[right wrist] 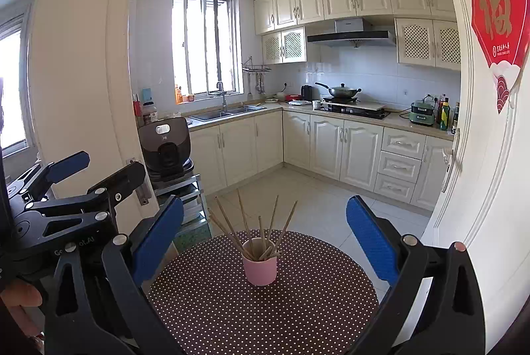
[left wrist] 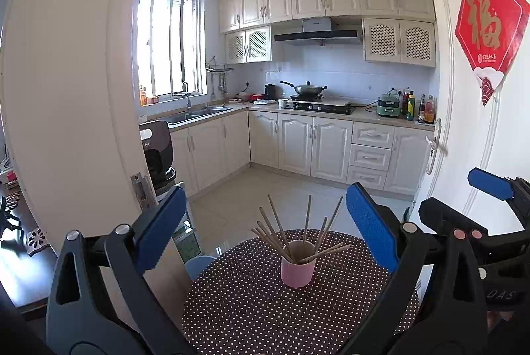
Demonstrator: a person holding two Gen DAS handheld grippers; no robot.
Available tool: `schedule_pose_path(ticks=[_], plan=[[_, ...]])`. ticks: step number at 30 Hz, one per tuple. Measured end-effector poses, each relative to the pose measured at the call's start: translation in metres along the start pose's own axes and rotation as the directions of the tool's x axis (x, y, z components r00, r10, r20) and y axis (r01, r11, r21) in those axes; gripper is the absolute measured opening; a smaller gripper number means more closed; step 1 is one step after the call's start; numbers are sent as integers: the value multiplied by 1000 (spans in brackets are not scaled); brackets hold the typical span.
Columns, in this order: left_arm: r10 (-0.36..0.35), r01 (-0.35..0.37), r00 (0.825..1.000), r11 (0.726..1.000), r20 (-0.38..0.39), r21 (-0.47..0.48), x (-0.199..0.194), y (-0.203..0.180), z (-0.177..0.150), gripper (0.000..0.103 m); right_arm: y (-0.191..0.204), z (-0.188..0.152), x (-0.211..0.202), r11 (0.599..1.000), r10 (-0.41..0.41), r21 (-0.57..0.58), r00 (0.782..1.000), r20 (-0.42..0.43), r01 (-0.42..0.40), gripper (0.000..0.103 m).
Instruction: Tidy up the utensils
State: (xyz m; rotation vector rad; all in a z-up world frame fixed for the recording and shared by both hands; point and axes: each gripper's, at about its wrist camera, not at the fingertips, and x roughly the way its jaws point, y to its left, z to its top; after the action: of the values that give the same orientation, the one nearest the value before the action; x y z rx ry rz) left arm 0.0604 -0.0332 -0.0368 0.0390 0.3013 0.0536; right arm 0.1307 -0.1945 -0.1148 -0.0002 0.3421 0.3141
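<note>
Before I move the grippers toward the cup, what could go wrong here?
1. The chopsticks fan out at many angles from the pink cup, so an open left hand-held gripper may catch several at once or knock them out.
2. The cup looks light and top-heavy; a sideways push could tip it.
3. It stands on the small round dotted table, so anything spilled may roll to the floor.
</note>
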Motion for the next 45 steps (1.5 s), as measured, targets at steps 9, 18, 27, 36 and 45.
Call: schedule_pose_path(ticks=[9, 18, 27, 36, 45], plan=[[3, -3, 1000, 1000, -4, -3, -2, 2, -2, 96, -2, 1, 0, 1000, 2, 2, 1000, -5, -2, 95], [6, -6, 1000, 1000, -3, -3, -3, 2, -1, 96, -4, 2, 1, 1000, 3, 1, 1000, -5, -3, 95], [8, -8, 1000, 1000, -3, -3, -4, 3, -2, 96, -5, 3, 1, 1000, 3, 0, 1000, -5, -3, 95], [10, -10, 1000, 1000, -5, -4, -3, 2, -2, 97, -7, 3, 2, 1000, 2, -2, 1000, -8, -2, 95], [7, -7, 1000, 1000, -28, -2, 3, 2, -1, 97, -14, 2, 4, 1000, 0, -8, 1000, -21, 0, 95]])
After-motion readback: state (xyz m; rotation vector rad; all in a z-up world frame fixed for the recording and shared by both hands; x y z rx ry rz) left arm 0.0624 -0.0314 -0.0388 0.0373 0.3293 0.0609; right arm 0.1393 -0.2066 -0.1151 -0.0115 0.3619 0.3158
